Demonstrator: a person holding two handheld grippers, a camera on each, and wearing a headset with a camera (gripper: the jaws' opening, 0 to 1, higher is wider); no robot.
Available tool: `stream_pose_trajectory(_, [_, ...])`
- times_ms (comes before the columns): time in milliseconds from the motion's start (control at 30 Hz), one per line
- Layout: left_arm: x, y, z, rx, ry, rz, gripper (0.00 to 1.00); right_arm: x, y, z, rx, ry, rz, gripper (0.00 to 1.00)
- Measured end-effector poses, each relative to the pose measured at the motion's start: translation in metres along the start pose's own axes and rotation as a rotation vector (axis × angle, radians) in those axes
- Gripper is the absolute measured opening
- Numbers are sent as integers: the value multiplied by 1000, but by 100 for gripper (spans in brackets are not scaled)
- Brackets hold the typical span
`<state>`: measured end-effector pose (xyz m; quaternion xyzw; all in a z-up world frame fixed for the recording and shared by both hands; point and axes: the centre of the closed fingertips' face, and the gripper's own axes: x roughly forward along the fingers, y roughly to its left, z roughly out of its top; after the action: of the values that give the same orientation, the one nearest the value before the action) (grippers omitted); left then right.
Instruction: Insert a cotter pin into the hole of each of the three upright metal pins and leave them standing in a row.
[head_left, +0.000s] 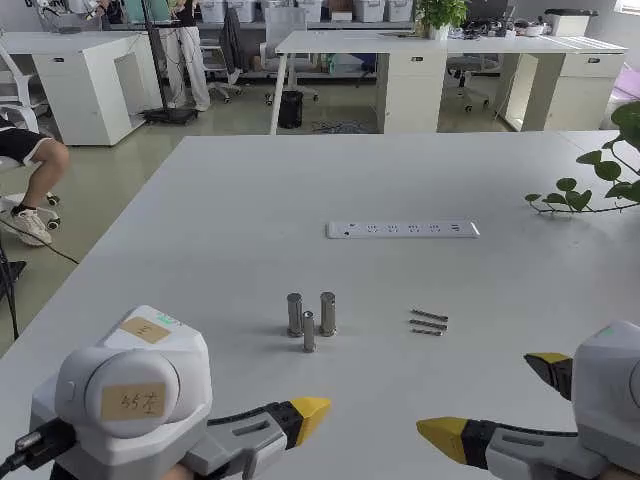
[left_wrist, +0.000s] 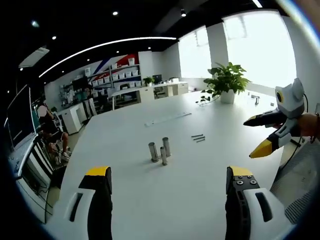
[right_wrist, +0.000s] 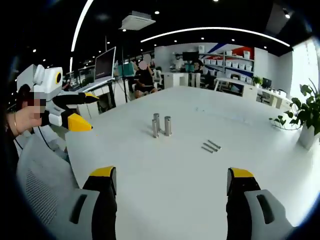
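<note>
Steel pins (head_left: 310, 318), three upright, cluster ahead of my left tool (left_wrist: 169, 172); three cotter pins (head_left: 428, 321) lie loose before my right tool (right_wrist: 171, 173). Both tools gape empty. Nothing inserted yet.

There were three metal pins (head_left: 309, 331) and three cotter pins (head_left: 428, 324) on one table (head_left: 200, 220). One power strip (head_left: 402, 229) and one leafy plant (head_left: 578, 198) were there too. The left gripper (left_wrist: 167, 172) and the right gripper (right_wrist: 167, 175) made two, each with two jaws.
</note>
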<state>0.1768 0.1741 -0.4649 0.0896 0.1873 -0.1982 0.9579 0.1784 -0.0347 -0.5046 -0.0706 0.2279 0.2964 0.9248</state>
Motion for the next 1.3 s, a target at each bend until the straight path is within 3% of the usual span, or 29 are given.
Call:
stream_pose_trajectory(900, [-1,-2,5,-17,-36,-17,99,2,3,2,-10,-17,13,80])
stream_pose_trajectory(1067, [-4,-6,15,-78,-108,-39,94,3,2,3,-10,-19,11,79])
stream_pose_trajectory(1300, [-4,-7,13,-46,-90,-31,95,4,3,3,0,-32,16,76])
